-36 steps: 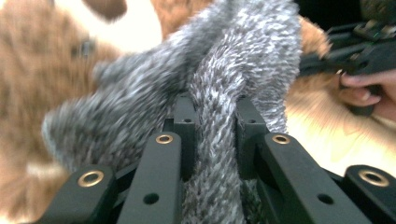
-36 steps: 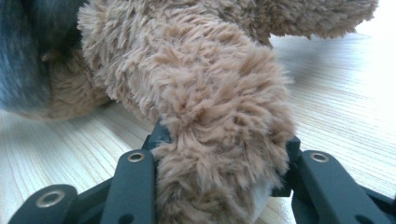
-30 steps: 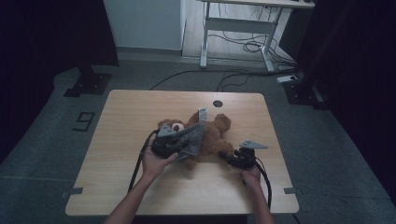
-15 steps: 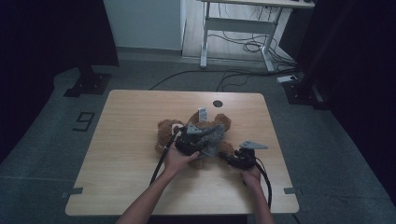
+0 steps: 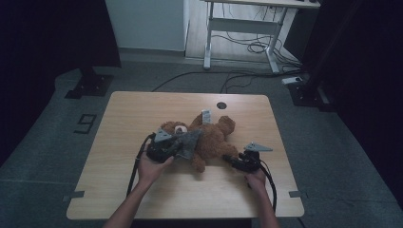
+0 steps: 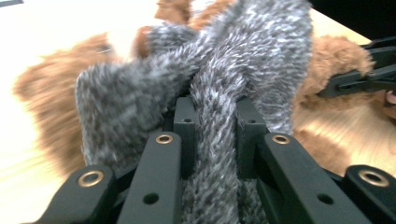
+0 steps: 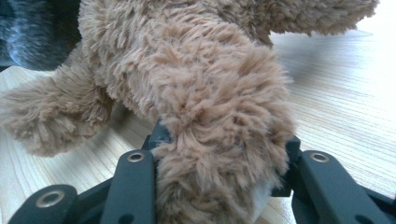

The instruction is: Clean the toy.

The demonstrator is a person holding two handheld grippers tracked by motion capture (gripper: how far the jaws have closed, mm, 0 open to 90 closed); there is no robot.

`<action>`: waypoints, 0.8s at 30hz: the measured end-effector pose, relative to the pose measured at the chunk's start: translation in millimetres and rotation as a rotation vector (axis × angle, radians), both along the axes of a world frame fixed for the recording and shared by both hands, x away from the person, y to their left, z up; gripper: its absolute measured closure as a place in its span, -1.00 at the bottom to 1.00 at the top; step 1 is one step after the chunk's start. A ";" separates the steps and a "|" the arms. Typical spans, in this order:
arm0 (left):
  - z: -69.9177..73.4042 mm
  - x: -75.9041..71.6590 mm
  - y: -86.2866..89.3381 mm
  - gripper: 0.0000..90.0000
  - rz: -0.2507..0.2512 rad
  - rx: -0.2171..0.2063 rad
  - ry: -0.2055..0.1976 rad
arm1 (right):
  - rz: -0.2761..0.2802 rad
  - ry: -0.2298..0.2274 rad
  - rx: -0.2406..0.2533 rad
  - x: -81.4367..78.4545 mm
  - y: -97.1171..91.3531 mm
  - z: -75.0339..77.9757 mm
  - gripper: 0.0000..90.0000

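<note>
Teddy bear (image 5: 209, 137) lay mid-table, slightly toward the right edge, head pointing to the far edge, a white tag (image 5: 206, 116) sticking out near its top. Grey fuzzy garment (image 5: 188, 144) was draped over the bear's left-edge side.

Left gripper (image 5: 178, 148) was clamped on a bunched fold of the grey fabric; in the left gripper view the cloth (image 6: 215, 140) was pinched tight between the jaws w/ loose folds spilling to both sides. Right gripper (image 5: 231, 161) was closed on one of the bear's legs (image 7: 215, 154), plush squeezed between the jaws, holding the toy down near the table's near-right area.

Risks as I judged them:
- Grip on fabric was just a fold, not a hem, so a pull prob. stretches or slips the cloth instead of moving the garment along the body.
- Fur is slick and compressible; the leg could slide out of the right jaws if the left pulled hard, and the whole bear would drag toward the left edge.
- Garment opening wasn't visible, so it could snag on an arm or ear.
</note>
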State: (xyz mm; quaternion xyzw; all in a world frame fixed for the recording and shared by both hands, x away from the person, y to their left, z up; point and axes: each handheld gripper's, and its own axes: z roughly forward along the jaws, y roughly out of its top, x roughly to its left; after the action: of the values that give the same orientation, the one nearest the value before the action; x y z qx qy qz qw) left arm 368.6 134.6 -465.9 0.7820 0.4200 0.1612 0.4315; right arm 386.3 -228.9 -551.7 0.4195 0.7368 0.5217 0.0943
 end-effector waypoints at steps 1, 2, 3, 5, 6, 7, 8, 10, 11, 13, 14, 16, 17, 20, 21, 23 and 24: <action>-0.7 -0.1 4.8 0.66 0.009 -0.008 0.001 | 0.000 0.000 0.000 0.1 0.0 0.0 0.27; -2.0 -0.3 12.6 0.66 0.027 -0.018 0.005 | 0.000 0.000 0.000 0.1 0.0 0.0 0.27; -3.7 -0.1 18.5 0.66 0.037 -0.023 0.009 | -0.001 0.000 0.000 0.1 0.0 0.0 0.27; -8.1 1.1 28.0 0.66 0.053 -0.026 0.025 | 0.000 0.000 0.000 0.1 0.1 0.0 0.27; -12.3 2.6 34.2 0.66 0.064 -0.031 0.039 | 0.000 0.000 0.000 0.1 0.1 0.0 0.27; -15.1 3.6 37.9 0.66 0.072 -0.035 0.047 | 0.002 0.000 0.000 0.1 0.2 0.0 0.27; -19.9 5.2 43.7 0.66 0.088 -0.041 0.060 | 0.002 0.000 0.000 0.1 0.3 0.0 0.27; -29.1 8.7 52.0 0.67 0.115 -0.042 0.085 | 0.004 0.002 -0.001 0.0 0.5 0.0 0.27; -32.7 10.1 55.0 0.67 0.124 -0.041 0.097 | 0.003 0.001 0.000 0.0 0.8 -0.1 0.27; -41.4 12.9 60.8 0.67 0.143 -0.036 0.122 | 0.005 0.002 -0.002 0.0 0.7 0.0 0.27; -45.1 13.9 63.8 0.67 0.148 -0.034 0.131 | 0.005 0.002 -0.002 0.1 0.6 -0.1 0.27; -47.7 14.9 67.3 0.67 0.158 -0.038 0.140 | 0.004 0.003 -0.001 0.2 0.6 -0.1 0.27; -47.2 14.9 68.7 0.67 0.157 -0.042 0.144 | 0.004 0.004 -0.001 0.2 0.5 -0.1 0.27; -37.5 12.4 71.1 0.67 0.152 -0.067 0.118 | 0.001 0.006 0.002 0.3 0.3 -0.2 0.27; -32.5 11.4 71.3 0.67 0.152 -0.077 0.100 | -0.002 0.007 0.006 0.4 0.2 -0.3 0.27; -21.6 9.8 68.6 0.67 0.141 -0.092 0.070 | -0.004 0.011 0.009 0.6 -0.2 -0.4 0.27; -16.2 9.0 65.5 0.67 0.133 -0.093 0.055 | -0.004 0.011 0.010 0.6 -0.2 -0.4 0.27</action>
State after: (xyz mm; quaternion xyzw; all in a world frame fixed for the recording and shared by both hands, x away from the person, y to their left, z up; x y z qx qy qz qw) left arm 377.6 200.1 -482.1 0.7356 0.4898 0.1481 0.4439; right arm 386.9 -229.1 -552.1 0.4244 0.7339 0.5227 0.0894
